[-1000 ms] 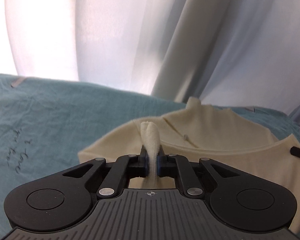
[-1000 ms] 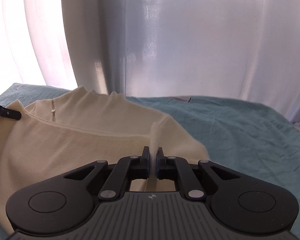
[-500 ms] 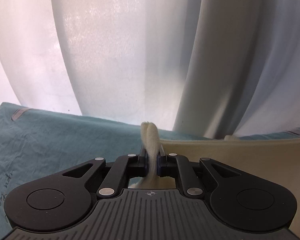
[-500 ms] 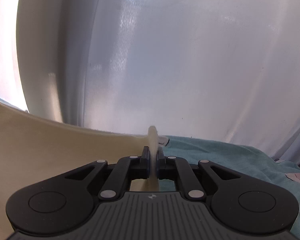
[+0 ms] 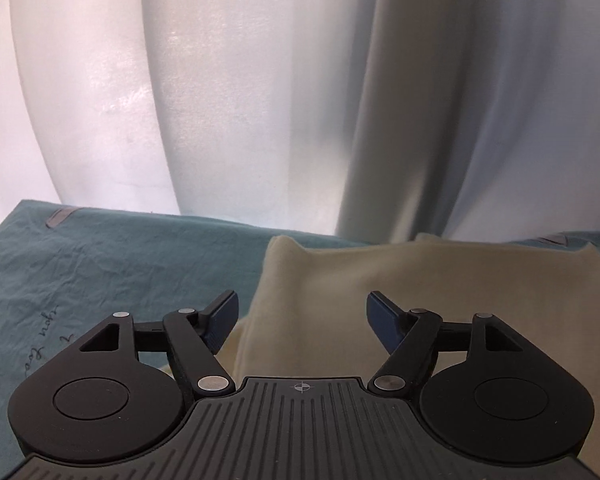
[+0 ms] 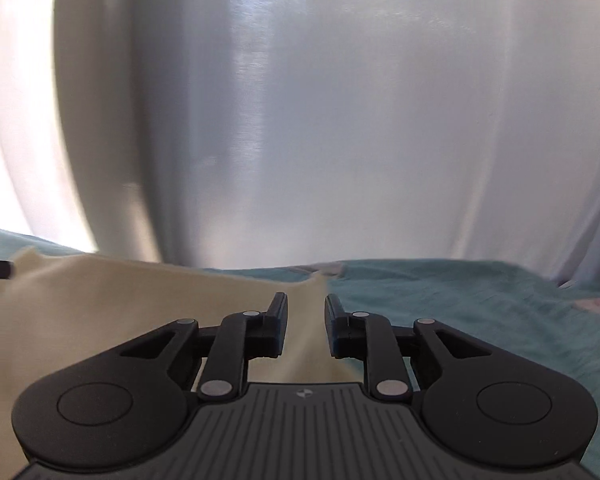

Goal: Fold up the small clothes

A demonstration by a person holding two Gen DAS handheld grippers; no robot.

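1. On the teal sheet lies the cream garment, folded over, its far edge near the white curtain.
2. I see my left gripper with its fingers spread wide, holding nothing; the garment's left edge runs between them, underneath.
3. My right gripper has its fingers parted by a narrower gap, gripping nothing; the garment's right corner pokes up just beyond that gap.
4. From the right wrist, the garment spreads to the left, teal sheet to the right.
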